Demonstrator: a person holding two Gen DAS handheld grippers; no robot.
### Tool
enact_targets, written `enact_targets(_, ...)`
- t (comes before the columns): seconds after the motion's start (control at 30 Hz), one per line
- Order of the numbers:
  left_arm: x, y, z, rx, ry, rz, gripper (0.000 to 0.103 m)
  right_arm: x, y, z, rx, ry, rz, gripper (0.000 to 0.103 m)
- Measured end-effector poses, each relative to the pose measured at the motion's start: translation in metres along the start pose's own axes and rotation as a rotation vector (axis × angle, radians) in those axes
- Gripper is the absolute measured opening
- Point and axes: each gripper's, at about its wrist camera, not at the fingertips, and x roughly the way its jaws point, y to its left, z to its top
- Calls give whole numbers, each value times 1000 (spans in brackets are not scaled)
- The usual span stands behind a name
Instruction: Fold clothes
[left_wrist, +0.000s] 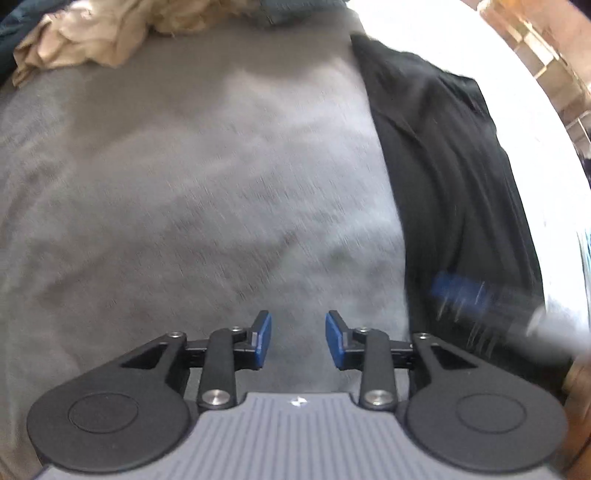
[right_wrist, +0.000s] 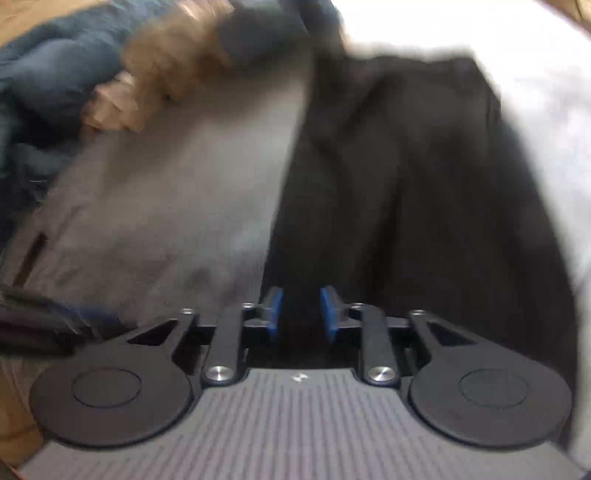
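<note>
Grey garment (left_wrist: 192, 177) is spread flat, black garment (right_wrist: 406, 192) lying along its right edge. Left gripper (left_wrist: 298, 339) is held part open above grey cloth, right gripper (right_wrist: 301, 314) narrowly parted over black; nothing gripped. One edge layer should be pinched cleanly

White surface (left_wrist: 424, 44) beneath, wooden furniture (left_wrist: 535, 48) beyond

The spread garment (left_wrist: 192, 177) lies flat at centre. The second garment (left_wrist: 443, 177) lies along its right edge, overlapping it. A crumpled cloth (left_wrist: 81, 40) sits at the far left, touching the spread garment's far edge.
</note>
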Motion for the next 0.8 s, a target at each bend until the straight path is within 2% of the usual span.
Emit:
enact_targets(0.03,5,-1,4,15,-20,4,37,1,6,-8,28,16,35,16)
enact_targets(0.13,10,-5,22,72,-60,4,38,-8,36,-24,-32,77,157,15)
enact_targets(0.17,15,-12,30,102,-68,-7,38,-13,37,-23,-35,63,150,15)
enact_targets(0.23,25,-25,48,165,-86,-27,38,-20,23,-9,40,-8,81,15)
enact_targets(0.3,36,-47,63,249,-116,-35,42,-21,0,5,142,-73,-8,16)
enact_targets(0.33,36,-54,69,291,-131,-37,43,-15,-9,9,196,-74,-30,16)
enact_targets(0.37,39,-61,77,325,-143,-38,45,-7,-11,9,229,-47,-14,16)
enact_targets(0.47,60,-73,100,375,-138,-63,46,5,20,-6,142,74,128,16)
enact_targets(0.53,79,-82,108,405,-114,-65,46,4,33,-12,112,116,179,14)
enact_targets(0.57,89,-86,112,424,-99,-55,45,0,33,-10,113,108,174,14)
enact_targets(0.63,102,-71,115,433,-106,-30,45,-11,12,9,164,4,76,15)
enact_targets(0.73,98,-55,124,381,-133,-9,42,-17,-19,37,233,-126,-64,15)
enact_targets(0.77,97,-49,124,358,-134,5,41,-11,-23,41,244,-126,-73,15)
enact_targets(0.8,97,-43,124,332,-133,30,38,-5,-13,37,203,-101,-49,15)
